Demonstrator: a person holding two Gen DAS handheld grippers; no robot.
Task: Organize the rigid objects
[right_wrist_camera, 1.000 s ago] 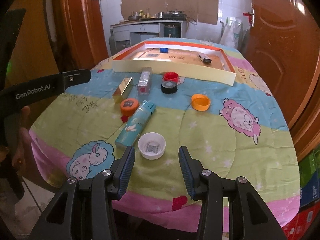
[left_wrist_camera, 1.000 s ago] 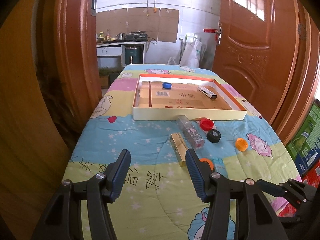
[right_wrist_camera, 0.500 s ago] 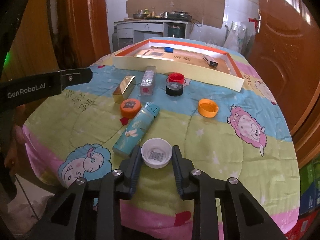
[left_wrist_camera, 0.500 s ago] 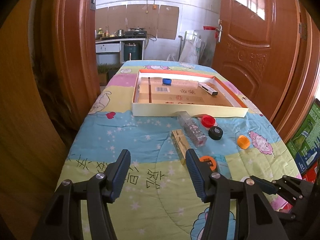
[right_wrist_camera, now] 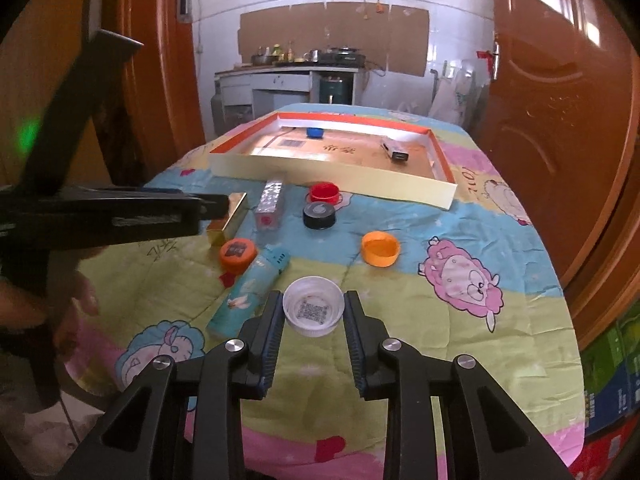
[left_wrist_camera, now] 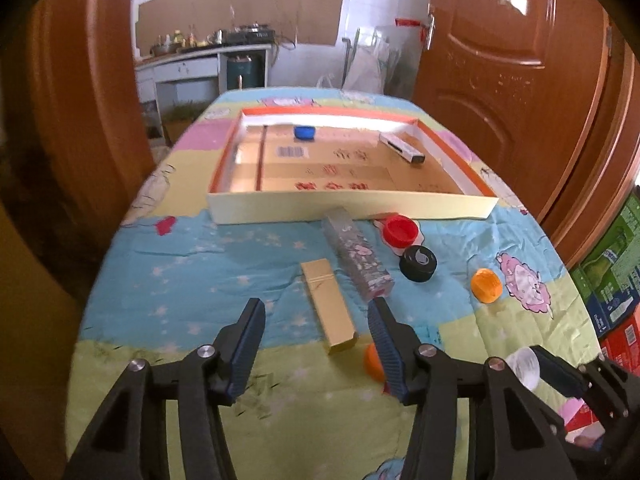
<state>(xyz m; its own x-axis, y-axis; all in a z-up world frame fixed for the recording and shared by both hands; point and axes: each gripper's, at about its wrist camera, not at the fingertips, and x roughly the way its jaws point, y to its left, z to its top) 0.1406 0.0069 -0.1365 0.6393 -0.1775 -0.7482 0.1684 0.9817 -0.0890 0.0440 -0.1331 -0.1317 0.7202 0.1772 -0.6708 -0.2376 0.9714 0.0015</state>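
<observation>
- My right tongs (right_wrist_camera: 313,320) are clamped on the white cap (right_wrist_camera: 313,311), pads on opposite rim walls, above the table (right_wrist_camera: 420,344).
- Cap looks light, stiff, slick plastic; I'd keep the rim grip.
- Left tongs (left_wrist_camera: 316,344) gape wide, empty, over the gold box (left_wrist_camera: 329,312).
- Tray (right_wrist_camera: 340,174) sits well beyond.

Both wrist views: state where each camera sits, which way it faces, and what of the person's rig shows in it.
Left wrist: sits behind the open left gripper, facing down the table toward the cardboard tray; the gold box lies ahead, and the right gripper shows at lower right.
Right wrist: sits behind the right gripper, shut on the white cap, facing the same tray; the left gripper and a hand show at left.
Shared: tray, gold box, red cap, black cap.
</observation>
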